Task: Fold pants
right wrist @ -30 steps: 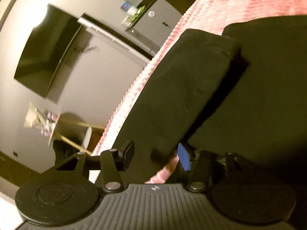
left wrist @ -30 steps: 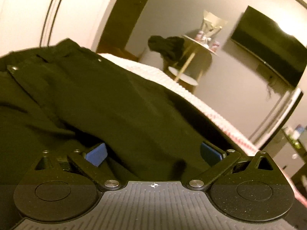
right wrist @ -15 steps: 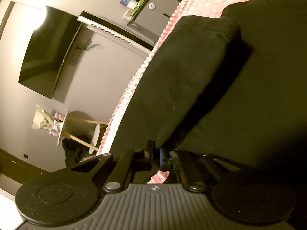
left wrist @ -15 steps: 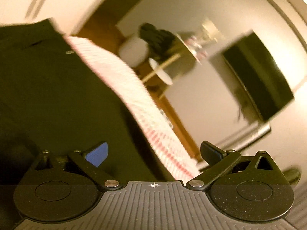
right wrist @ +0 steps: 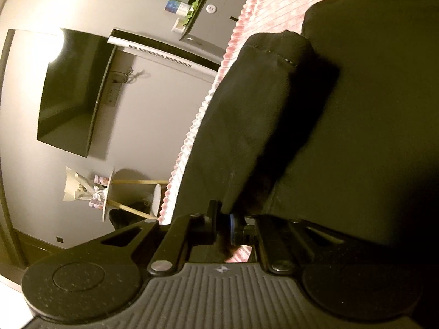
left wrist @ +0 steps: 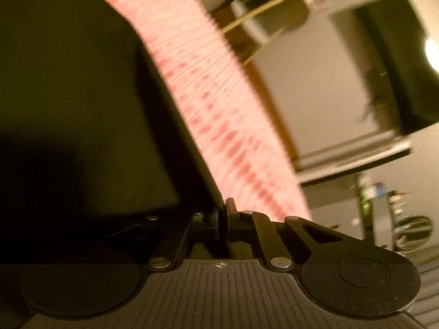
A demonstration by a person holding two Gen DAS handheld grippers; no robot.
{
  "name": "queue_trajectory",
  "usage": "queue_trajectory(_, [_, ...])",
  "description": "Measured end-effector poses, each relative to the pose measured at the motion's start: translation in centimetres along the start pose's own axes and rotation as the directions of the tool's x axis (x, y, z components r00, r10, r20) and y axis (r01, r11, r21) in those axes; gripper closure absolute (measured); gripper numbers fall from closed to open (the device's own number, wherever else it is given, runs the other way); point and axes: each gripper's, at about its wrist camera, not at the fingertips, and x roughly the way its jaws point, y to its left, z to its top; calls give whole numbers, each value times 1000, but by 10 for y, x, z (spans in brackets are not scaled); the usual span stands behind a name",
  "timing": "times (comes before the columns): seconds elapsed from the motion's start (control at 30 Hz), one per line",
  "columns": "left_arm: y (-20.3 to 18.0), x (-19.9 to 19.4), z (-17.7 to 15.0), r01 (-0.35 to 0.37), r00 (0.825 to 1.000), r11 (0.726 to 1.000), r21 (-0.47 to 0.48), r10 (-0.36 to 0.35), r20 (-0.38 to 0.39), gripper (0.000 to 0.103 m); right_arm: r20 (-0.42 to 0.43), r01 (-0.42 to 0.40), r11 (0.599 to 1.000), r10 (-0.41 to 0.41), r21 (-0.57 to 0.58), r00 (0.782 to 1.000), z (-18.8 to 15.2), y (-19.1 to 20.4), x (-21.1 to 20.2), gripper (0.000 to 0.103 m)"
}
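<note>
Ahead of my right gripper, the pants looked like matt black woven cloth with a stitched hem. Left of them, the bedspread was ribbed pink fabric. My left gripper showed matt, speckled black plastic with shiny metal rivets. Off to its right hung a glossy dark screen.

The left hand-held gripper, spread wide over the black pants a second ago, has been swung toward their edge at 3 o'clock and clamped there. The right hand-held gripper has been closed on a pant leg.
</note>
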Motion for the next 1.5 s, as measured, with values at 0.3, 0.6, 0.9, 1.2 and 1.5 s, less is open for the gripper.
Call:
queue_trajectory(0.3, [-6, -160, -103, 74, 974, 967, 242, -122, 191, 97, 163, -26, 993, 45, -118, 986, 18, 39, -79, 100])
queue_trajectory(0.6, [70, -234, -216, -105, 994, 983, 154, 101, 34, 76, 261, 231, 928, -155, -293, 953, 7, 19, -157, 100])
queue_trajectory(0.9, [139, -326, -141, -178, 938, 975, -135, 210, 277, 18, 168, 256, 953, -229, -160, 959, 2, -26, -148, 87])
queue_trajectory(1.2, [226, -352, -84, -231, 899, 906, -354, 338, 278, 19, 103, 146, 986, -138, -83, 985, 2, -39, -139, 83])
queue_trajectory(1.5, [255, -367, -83, -174, 907, 902, -395, 303, 293, 48, 111, 205, 958, -185, -200, 976, 4, -18, -135, 99])
